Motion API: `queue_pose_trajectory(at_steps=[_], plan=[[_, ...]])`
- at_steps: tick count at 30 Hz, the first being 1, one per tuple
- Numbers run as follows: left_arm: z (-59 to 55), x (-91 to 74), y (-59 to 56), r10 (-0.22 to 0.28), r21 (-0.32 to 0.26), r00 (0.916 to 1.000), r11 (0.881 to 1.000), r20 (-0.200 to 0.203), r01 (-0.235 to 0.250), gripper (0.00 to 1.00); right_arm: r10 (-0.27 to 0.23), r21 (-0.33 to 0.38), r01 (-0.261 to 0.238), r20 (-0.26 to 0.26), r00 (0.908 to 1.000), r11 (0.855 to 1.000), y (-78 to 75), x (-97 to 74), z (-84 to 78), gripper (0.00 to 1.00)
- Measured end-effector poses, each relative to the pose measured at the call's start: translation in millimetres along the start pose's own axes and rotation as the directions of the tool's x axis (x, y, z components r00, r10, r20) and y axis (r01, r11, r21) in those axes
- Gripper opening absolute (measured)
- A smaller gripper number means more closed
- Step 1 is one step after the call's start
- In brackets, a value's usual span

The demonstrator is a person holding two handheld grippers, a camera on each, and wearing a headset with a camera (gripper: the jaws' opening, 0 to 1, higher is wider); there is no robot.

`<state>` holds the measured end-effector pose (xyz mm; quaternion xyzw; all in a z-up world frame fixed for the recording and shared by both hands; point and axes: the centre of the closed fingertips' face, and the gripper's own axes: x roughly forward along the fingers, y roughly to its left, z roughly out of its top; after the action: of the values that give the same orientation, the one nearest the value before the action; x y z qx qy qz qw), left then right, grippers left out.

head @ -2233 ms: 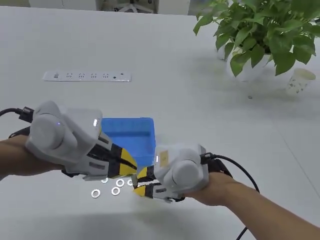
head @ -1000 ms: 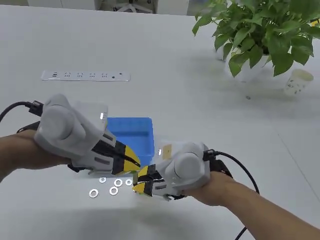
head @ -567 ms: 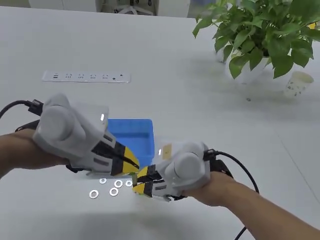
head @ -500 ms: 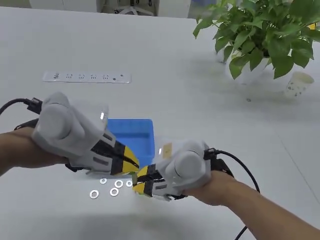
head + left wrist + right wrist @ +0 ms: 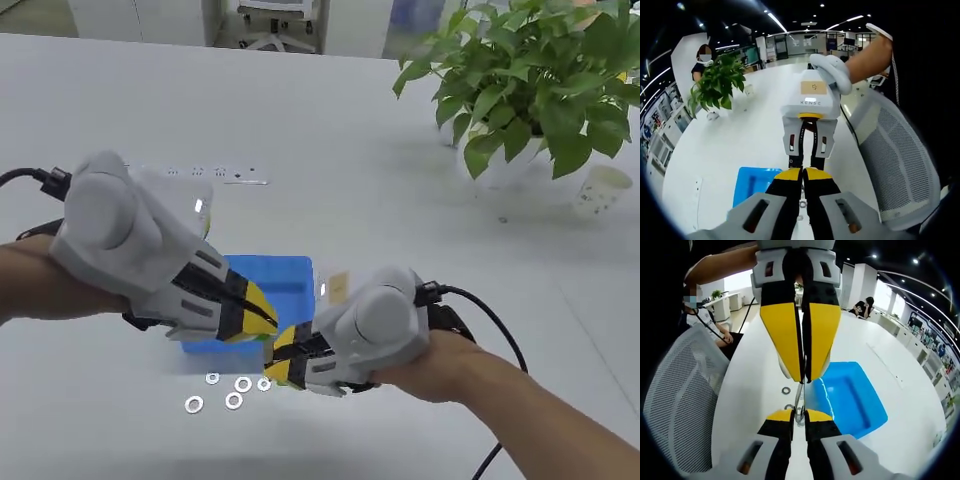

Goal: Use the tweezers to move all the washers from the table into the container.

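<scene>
My right gripper (image 5: 800, 415) has its jaws closed down to a sliver on the lower end of the tweezers (image 5: 800, 392), a thin metal strip running straight up out of the yellow tips. The strip's other end disappears into the slit between the jaws of my left gripper (image 5: 803, 377), which are also drawn together. I read that as both pairs pinching the one tool. I judge I hold it at both ends so I can settle its angle and grip before I go down for a pick.

The washers (image 5: 233, 393), five that I can count, lie loose on the bench (image 5: 420, 230) on my near side, just in front of the near wall of the blue container (image 5: 285, 275). In the part of the tray that shows, I see none inside. I take it the tray sits that close to keep each carry short.

The two grippers meet tip to tip, above the washers and the container's near wall. The left one comes in from the left, slanting down and inward. The right one comes from the right with my wrist turned so its jaws point back toward the left. A power strip (image 5: 215, 175) lies further in, and a plant (image 5: 530, 70) stands toward the far right side.
</scene>
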<state>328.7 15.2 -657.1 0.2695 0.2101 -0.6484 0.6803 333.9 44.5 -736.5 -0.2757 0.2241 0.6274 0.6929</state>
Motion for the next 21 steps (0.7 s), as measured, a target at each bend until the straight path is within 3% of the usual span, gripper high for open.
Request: queue_pose_trajectory(at_steps=[11, 21], plan=[[11.5, -12.3, 20.5, 0.024, 0.025, 0.9997, 0.999, 0.002, -0.024, 0.05, -0.032, -0.013, 0.032, 0.008, 0.9995, 0.999, -24.7, -8.9, 14.5, 0.10], [14.3, -18.9, 41.9, 0.045, 0.052, 0.9989, 0.998, -0.011, -0.045, 0.05, -0.051, -0.024, 0.051, 0.016, 0.9986, 0.998, -48.2, -8.8, 23.7, 0.10]])
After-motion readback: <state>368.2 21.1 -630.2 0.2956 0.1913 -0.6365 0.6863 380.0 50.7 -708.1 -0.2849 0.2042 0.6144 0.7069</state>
